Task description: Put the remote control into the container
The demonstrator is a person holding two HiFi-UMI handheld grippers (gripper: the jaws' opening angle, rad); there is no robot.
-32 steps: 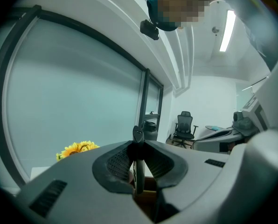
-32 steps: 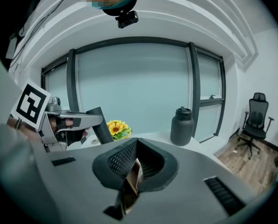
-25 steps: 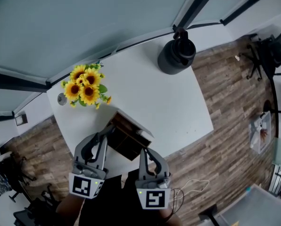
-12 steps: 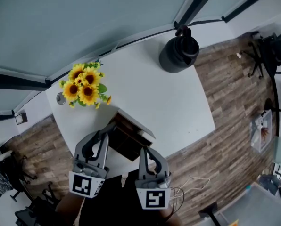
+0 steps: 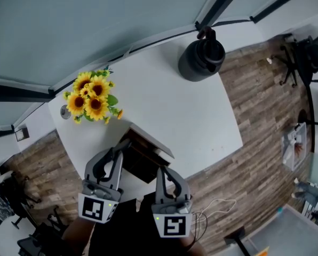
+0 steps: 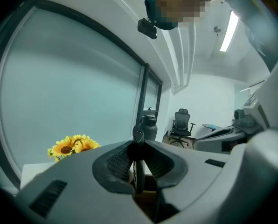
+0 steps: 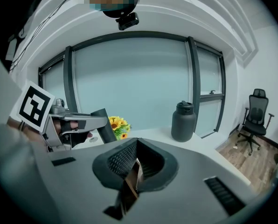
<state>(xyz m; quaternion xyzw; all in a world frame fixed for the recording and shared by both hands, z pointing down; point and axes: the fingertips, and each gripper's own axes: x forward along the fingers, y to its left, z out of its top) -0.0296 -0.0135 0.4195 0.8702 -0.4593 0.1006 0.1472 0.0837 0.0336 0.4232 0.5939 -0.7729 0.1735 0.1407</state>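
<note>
Left gripper [image 5: 125,146] is closed on the remote [image 6: 137,146], a thin dark bar that stands tilted between its jaws, just above the open brown box [image 5: 143,164] at the near edge of the white desk [image 5: 191,116]. Right gripper [image 5: 160,169] has its jaws together, at the near side of the box.

Sunflowers [image 5: 89,97] and a dark jug [image 5: 200,60] stand apart on a white table [image 5: 164,105].

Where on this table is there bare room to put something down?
Bare tabletop lies between the sunflowers, the dark jug and the brown box, out to the right edge. The near edge is crowded: box, left gripper, right gripper.
</note>
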